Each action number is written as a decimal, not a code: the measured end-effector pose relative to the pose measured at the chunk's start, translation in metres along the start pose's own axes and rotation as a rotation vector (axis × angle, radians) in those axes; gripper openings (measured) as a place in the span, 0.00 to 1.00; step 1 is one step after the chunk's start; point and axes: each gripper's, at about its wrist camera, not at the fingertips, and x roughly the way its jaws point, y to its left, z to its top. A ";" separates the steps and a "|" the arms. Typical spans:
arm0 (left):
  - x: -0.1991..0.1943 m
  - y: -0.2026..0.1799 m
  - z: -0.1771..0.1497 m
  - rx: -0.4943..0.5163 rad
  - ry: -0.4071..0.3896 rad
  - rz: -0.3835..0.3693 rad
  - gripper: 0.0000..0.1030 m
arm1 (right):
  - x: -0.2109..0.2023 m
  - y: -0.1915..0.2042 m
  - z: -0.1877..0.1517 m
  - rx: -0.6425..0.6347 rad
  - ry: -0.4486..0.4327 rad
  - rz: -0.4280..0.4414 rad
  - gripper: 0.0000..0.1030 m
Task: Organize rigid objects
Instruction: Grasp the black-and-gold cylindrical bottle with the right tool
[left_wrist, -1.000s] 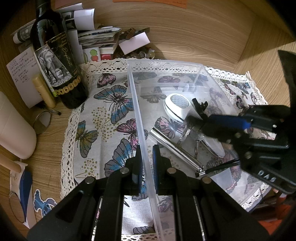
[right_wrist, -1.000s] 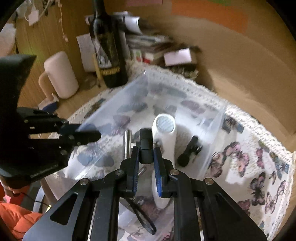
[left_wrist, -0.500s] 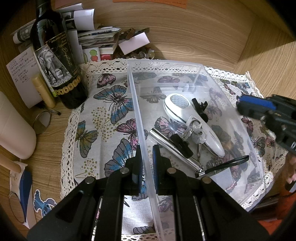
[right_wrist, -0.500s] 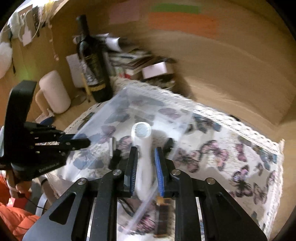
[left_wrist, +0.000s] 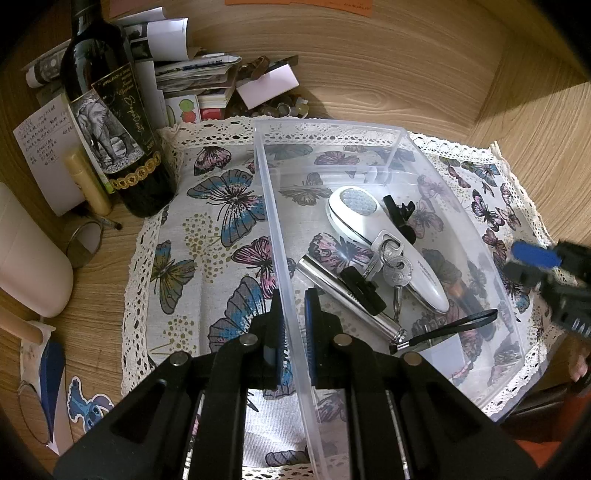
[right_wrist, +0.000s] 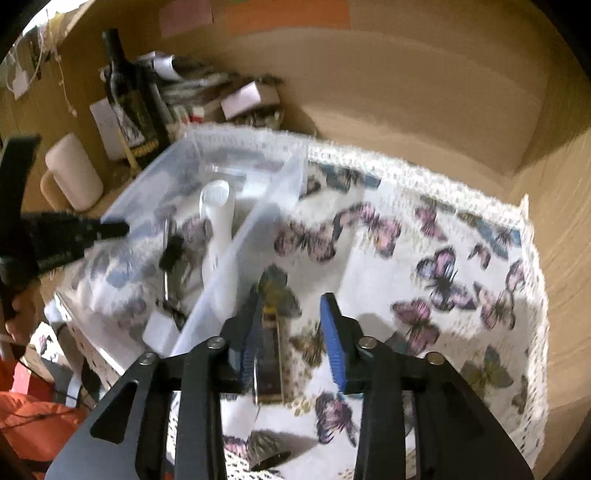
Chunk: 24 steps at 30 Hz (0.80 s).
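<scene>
The wine bottle (left_wrist: 110, 122) at the back left of the desk (left_wrist: 406, 66) carries a dark label with an elephant drawing, a gold band of coin shapes and slanted script, too small and distorted to read with certainty. Behind it leans a white note (left_wrist: 40, 147) covered in handwriting that cannot be made out. The white handheld device (left_wrist: 388, 247) in the clear plastic box (left_wrist: 369, 129) has grey lettering along its handle, also too small to read.

The box sits on a butterfly-print cloth (left_wrist: 221, 206) with a lace edge. Inside it lie the white device, a bunch of keys (left_wrist: 391, 258) across its handle, a silver flashlight (left_wrist: 347, 299) with a black wrist strap, and two small black clips (left_wrist: 360, 288).

The left gripper (left_wrist: 293, 321) has its fingers pressed onto the box's left wall, holding it just as it did a second ago, unmoved.

The right gripper (right_wrist: 291, 328) has changed most. A second ago it was over the box with a black clip pinched between its fingers; that clip now lies on the flashlight inside the box. The gripper has since swung out over the cloth to the right of the box, and its fingers have just been opening. They now stand partly apart, with a small dark brown rectangular object (right_wrist: 271, 354) lying on the cloth between them, close to the left finger; the picture is too blurred to tell whether that finger touches it.
</scene>
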 end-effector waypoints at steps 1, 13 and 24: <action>0.000 0.000 0.000 0.000 0.000 0.000 0.10 | 0.003 0.001 -0.004 -0.004 0.012 0.002 0.34; 0.000 -0.001 0.000 -0.002 -0.001 -0.002 0.10 | 0.044 0.003 -0.032 0.003 0.142 0.034 0.29; 0.000 0.000 0.000 -0.001 -0.001 -0.002 0.10 | 0.028 -0.006 -0.019 0.023 0.054 -0.012 0.21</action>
